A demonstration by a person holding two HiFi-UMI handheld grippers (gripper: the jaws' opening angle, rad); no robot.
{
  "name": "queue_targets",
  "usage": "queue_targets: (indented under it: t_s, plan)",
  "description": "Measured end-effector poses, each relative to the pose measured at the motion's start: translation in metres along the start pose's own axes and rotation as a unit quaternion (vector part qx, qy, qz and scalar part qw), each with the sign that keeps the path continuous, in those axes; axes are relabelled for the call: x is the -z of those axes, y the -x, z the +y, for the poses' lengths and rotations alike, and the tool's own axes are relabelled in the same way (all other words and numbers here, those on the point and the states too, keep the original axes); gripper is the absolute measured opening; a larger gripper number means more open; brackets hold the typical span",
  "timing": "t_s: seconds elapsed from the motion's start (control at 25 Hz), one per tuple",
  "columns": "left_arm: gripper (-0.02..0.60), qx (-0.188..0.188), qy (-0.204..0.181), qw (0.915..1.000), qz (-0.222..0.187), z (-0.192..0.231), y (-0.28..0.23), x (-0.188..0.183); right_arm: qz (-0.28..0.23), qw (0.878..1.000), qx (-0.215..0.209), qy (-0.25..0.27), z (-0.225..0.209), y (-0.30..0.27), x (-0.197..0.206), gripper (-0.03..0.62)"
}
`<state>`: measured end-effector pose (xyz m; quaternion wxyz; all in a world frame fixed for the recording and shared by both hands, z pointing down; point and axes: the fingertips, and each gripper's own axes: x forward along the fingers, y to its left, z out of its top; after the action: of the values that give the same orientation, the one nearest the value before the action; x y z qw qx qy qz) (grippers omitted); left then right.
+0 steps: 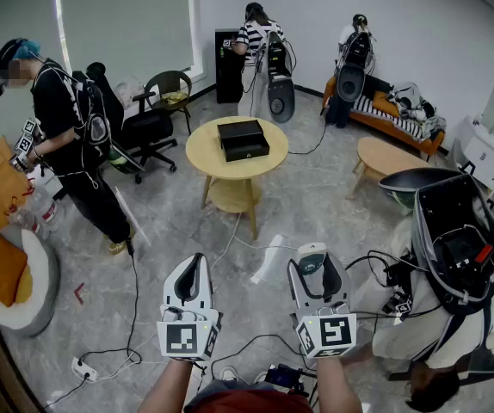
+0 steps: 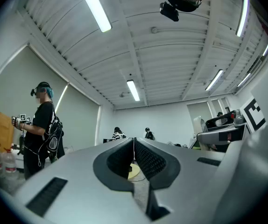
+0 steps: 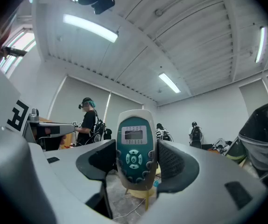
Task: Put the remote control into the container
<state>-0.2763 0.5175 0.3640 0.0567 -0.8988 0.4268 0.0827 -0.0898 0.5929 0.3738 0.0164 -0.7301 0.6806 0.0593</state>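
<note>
Right gripper (image 1: pixel 314 268) clamps the remote control (image 3: pixel 134 149), bound for the container (image 1: pixel 243 139) on the round table (image 1: pixel 202 158) (left gripper (image 1: pixel 194 269) closed, empty).

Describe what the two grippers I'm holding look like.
The left gripper and the right gripper both have pale grey, tapering shells with black, ribbed inner pads. Each carries a white box printed with black square markers: the left cube and the right cube. The forearms show no sleeves.
</note>
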Motion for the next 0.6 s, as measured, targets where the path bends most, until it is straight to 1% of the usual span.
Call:
queue_targets:
  t_s: [0.4,0.48,0.6]
  plan:
    - [0.017,0.006,0.001,0.9999,-0.008,-0.026,-0.011,-0.004,-0.004,1.0,-0.012,-0.001,-0.017,-0.001,0.001,0.276]
    - [0.017,0.005,0.0,1.0,-0.007,-0.032,-0.016,-0.003,-0.002,1.0,-0.013,-0.005,-0.023,-0.001,0.002,0.276]
    - [0.017,0.0,0.009,0.9999,-0.009,-0.044,-0.029,-0.006,0.005,1.0,-0.017,-0.007,-0.039,-0.005,0.001,0.276]
